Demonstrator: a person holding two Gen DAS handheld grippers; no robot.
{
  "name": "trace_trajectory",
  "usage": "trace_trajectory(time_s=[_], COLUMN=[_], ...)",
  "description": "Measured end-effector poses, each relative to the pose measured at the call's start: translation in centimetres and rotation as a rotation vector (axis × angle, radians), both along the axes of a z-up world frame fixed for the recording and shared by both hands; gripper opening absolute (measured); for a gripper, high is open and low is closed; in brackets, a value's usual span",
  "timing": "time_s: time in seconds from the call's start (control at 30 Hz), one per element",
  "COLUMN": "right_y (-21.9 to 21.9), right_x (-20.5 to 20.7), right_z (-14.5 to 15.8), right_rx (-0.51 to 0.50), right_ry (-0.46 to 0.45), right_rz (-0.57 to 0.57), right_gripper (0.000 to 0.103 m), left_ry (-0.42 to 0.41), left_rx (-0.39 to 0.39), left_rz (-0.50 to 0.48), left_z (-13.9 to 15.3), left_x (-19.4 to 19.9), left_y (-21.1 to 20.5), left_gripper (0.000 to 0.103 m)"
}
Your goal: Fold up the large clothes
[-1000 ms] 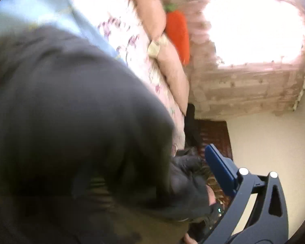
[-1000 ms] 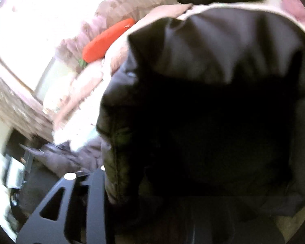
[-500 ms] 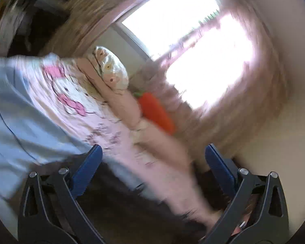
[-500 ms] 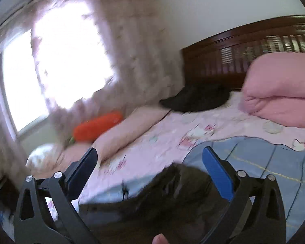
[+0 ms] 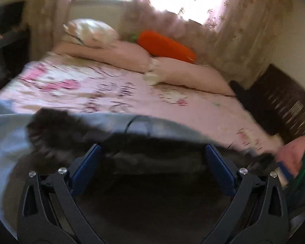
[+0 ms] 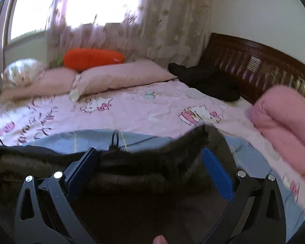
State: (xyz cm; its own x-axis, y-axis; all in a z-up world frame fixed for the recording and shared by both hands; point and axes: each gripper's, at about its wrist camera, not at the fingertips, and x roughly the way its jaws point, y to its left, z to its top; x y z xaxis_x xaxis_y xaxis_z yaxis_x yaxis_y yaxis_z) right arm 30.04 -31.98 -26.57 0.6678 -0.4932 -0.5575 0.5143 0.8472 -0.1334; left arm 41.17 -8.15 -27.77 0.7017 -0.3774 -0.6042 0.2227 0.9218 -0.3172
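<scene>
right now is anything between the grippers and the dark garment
Nothing visible. The dark garment lies right under both open grippers, left gripper and right gripper, on the blue sheet. A black cable lies at its far edge, not in the way.

Garment (image 6: 144,162) spread on bed (image 6: 152,111) before me, under both my tools: left tool (image 5: 152,170), right tool (image 6: 150,172). Sheet (image 6: 75,140) beneath garment. Pillows (image 6: 120,77) along far edge, carrot cushion (image 6: 91,59) on them, curtain (image 6: 152,20) behind. Headboard (image 6: 264,69) right; folded quilt (image 6: 284,118) before it, second garment (image 6: 209,81) in far-right corner.
</scene>
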Motion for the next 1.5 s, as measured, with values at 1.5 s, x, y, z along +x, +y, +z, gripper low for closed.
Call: trace_trajectory(time_s=[1.5], right_y=[-1.7], right_x=[-3.8], right_z=[-7.7], right_rx=[0.258], right_ry=[0.103], right_rz=[0.199], right_gripper=[0.102], left_ry=[-0.068], left_rx=[0.241], left_rz=[-0.078], left_z=[-5.4], left_x=[-6.9], left_y=[-1.8], left_gripper=[0.101])
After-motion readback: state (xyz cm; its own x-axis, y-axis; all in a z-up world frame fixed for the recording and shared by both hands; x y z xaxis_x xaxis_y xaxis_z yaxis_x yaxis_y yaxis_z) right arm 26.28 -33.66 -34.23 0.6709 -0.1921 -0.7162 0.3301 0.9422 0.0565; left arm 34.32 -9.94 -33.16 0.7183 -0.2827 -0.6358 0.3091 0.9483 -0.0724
